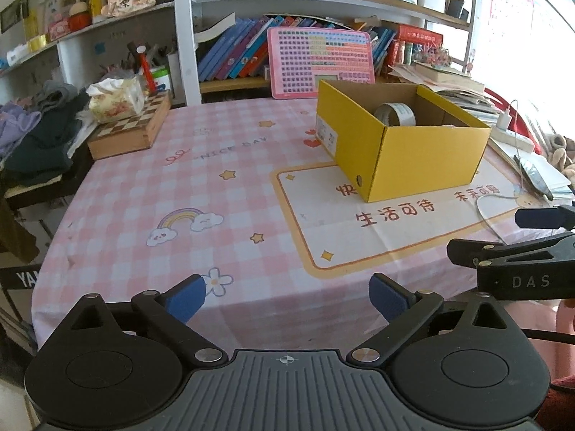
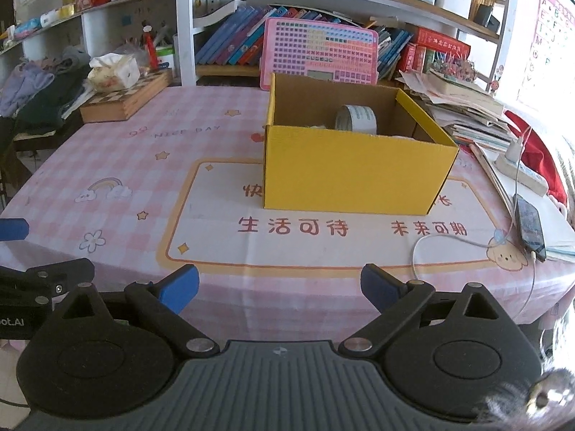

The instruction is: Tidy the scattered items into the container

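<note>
Both blue-padded grippers, left (image 1: 287, 296) and right (image 2: 279, 287), spread wide and empty. Open yellow cardboard box (image 2: 355, 172) already holding grey tape roll (image 2: 355, 118); seemingly finished, no loose items visible on pink checked tablecloth (image 2: 143, 151).

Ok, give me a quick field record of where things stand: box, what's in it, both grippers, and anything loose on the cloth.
container: yellow cardboard box, open top, standing on the pink checked tablecloth
contents seen: tape roll; the rest is hidden by the walls
left gripper: open, nothing between its fingers
right gripper: open, nothing between its fingers
loose on the open cloth: nothing visible
right edge: phone on a white cable
</note>
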Motion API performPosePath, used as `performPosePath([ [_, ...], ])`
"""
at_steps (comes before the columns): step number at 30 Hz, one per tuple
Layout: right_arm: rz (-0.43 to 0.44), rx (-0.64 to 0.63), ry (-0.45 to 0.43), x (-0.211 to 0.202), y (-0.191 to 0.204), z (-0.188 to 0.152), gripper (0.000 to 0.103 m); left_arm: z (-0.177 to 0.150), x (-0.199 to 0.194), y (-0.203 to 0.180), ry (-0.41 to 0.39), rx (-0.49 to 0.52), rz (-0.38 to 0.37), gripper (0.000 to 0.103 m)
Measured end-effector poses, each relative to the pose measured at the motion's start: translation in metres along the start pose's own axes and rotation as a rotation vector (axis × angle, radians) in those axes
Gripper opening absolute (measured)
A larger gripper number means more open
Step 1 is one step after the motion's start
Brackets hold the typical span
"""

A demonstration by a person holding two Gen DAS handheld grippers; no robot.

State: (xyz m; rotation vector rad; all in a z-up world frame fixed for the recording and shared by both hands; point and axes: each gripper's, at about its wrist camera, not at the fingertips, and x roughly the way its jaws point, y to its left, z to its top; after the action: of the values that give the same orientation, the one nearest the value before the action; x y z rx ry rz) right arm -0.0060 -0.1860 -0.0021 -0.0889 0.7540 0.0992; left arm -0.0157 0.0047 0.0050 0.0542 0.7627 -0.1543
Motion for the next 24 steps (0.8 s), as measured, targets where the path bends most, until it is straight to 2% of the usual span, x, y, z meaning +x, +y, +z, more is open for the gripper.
performPosePath([
  [24,0.001,0.018,0.023,-0.0011,-0.0029,-0.0045,0.099,0.0003,0.0036,-0.0001,0.034,-0.009,-0.011,0.102],
])
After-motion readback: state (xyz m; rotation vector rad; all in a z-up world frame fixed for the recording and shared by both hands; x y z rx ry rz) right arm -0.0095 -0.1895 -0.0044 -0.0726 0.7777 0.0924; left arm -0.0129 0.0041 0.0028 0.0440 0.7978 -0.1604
